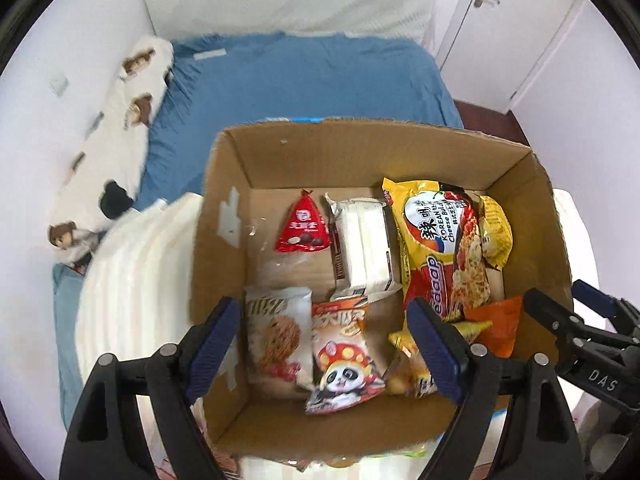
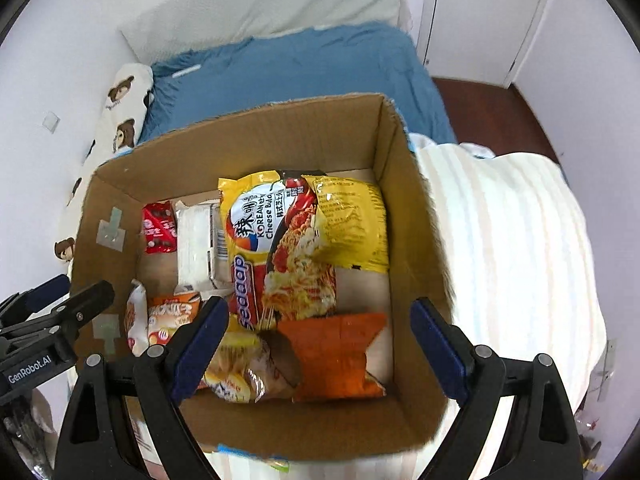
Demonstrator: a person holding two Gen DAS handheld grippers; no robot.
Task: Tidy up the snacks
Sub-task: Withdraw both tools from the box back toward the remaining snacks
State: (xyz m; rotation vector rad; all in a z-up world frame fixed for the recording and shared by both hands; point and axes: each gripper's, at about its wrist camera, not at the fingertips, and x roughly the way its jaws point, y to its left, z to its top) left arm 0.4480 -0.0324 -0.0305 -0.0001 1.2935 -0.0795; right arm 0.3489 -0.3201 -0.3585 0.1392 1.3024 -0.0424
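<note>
An open cardboard box (image 1: 224,208) (image 2: 404,184) holds several snack packs. Inside lie a yellow-red noodle pack (image 1: 440,240) (image 2: 276,240), a white carton (image 1: 364,248) (image 2: 196,240), a red triangular pouch (image 1: 303,226) (image 2: 159,228), a panda pack (image 1: 344,356), a biscuit pack (image 1: 276,332), an orange bag (image 2: 336,356) (image 1: 500,320) and a yellow bread pack (image 2: 240,368). My left gripper (image 1: 324,344) hovers open above the box's near left part, holding nothing. My right gripper (image 2: 316,340) hangs open over the near right part, also with nothing between its fingers. Each gripper shows at the other view's edge.
The box rests on a white striped blanket (image 2: 512,248) (image 1: 132,280) atop a bed with a blue sheet (image 1: 304,80) (image 2: 288,68). A bear-print pillow (image 1: 120,128) lies along the left wall. A white door (image 1: 504,28) stands at the far right.
</note>
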